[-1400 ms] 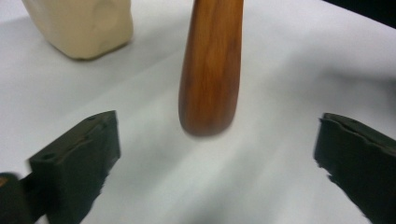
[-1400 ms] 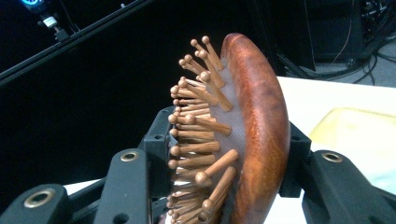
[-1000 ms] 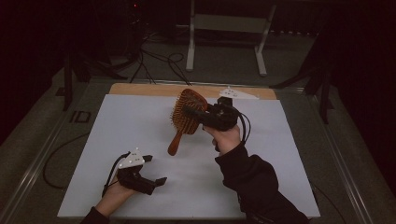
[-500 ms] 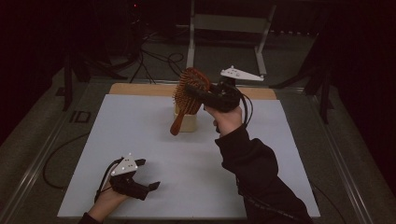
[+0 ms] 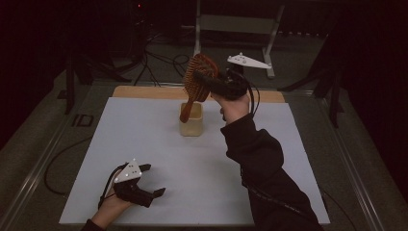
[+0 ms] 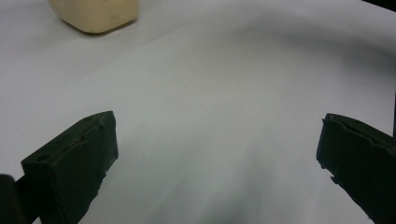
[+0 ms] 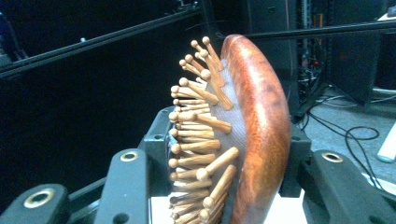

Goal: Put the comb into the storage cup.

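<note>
Right gripper (image 5: 204, 82) clamped on brush (image 5: 197, 79) head: reddish wood back, peg bristles, handle hanging down over beige cup (image 5: 191, 120). Left gripper (image 5: 153, 195) jaws wide apart, nothing between, low over white mat (image 5: 144, 144).

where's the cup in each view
high view: the cup stands mid-table, right under the brush handle's tip.
left gripper view: top left corner, cut off by the edge.
right gripper view: not in it.
shared landmark: the white table.
</note>
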`<state>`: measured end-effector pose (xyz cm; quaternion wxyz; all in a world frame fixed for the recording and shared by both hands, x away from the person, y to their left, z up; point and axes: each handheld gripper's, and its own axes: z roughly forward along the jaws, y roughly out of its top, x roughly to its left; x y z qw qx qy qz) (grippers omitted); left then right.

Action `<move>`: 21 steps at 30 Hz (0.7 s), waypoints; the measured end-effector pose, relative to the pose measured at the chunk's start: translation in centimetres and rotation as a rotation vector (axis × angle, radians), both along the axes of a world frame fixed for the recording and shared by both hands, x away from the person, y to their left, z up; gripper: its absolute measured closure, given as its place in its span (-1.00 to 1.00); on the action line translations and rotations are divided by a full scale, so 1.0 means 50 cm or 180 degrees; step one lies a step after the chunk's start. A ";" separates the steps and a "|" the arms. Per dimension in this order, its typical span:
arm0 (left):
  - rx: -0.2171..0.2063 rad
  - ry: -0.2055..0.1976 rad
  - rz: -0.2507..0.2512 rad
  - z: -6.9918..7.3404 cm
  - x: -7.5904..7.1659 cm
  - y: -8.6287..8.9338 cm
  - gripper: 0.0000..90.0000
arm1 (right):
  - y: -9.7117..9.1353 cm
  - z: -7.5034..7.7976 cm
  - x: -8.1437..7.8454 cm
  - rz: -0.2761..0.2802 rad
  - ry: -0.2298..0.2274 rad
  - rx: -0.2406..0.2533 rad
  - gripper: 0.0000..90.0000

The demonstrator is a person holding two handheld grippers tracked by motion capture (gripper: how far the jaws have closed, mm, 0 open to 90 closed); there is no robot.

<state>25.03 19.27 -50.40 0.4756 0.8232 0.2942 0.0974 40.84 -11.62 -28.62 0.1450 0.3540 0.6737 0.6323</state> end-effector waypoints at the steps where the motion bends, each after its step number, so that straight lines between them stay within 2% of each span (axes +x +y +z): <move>1: 0.0002 0.0003 0.0003 -0.001 0.000 0.000 -1.00 | 0.001 -0.001 0.007 -0.0030 0.0002 -0.0006 0.15; 9: -0.0010 -0.0016 0.0009 0.000 -0.001 0.002 -1.00 | 0.009 -0.014 0.053 -0.0203 0.0043 -0.0028 0.15; 12: -0.0026 -0.0028 0.0024 0.001 -0.002 0.003 -1.00 | 0.017 -0.022 0.065 -0.0266 0.0031 -0.0121 0.15; 15: -0.0043 -0.0051 0.0033 0.002 -0.003 0.005 -1.00 | 0.025 -0.033 0.076 -0.0296 0.0040 -0.0182 0.15; 21: -0.0068 -0.0059 0.0043 0.002 -0.003 0.007 -1.00 | 0.032 -0.057 0.092 -0.0331 0.0081 -0.0209 0.15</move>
